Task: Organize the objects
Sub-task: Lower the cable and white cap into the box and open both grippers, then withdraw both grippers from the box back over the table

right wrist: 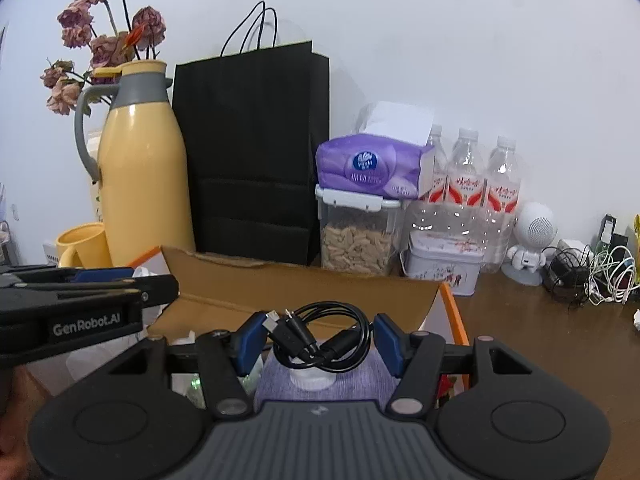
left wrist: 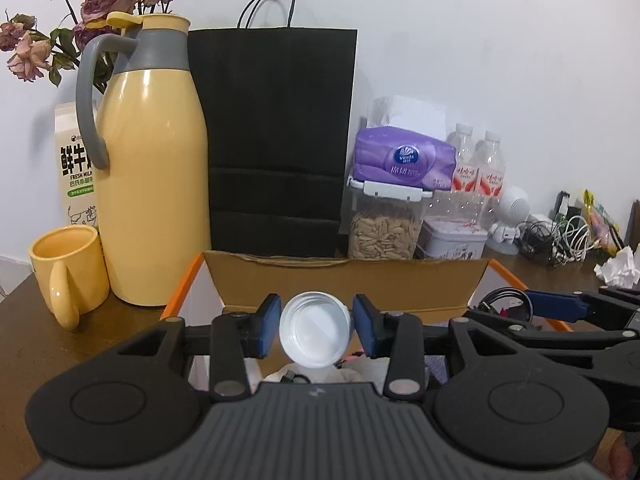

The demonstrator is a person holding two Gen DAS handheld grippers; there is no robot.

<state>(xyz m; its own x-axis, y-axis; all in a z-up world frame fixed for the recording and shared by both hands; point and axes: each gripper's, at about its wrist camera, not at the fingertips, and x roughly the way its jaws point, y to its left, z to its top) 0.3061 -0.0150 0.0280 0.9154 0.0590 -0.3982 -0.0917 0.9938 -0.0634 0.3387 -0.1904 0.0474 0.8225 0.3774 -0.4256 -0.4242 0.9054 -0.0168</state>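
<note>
Table (left wrist: 24,332) brown wood, wall white; L claw (left wrist: 316,322) grasping cap (left wrist: 314,326), R claw (right wrist: 320,338) grasping cable (right wrist: 320,336).

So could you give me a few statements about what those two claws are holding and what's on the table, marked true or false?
1. The left gripper holds a white bottle. True.
2. The right gripper holds a mug. False: it holds a coiled black cable.
3. The paper bag is black. True.
4. The yellow mug stands inside the cardboard box. False: it stands on the table beside the yellow jug.
</note>
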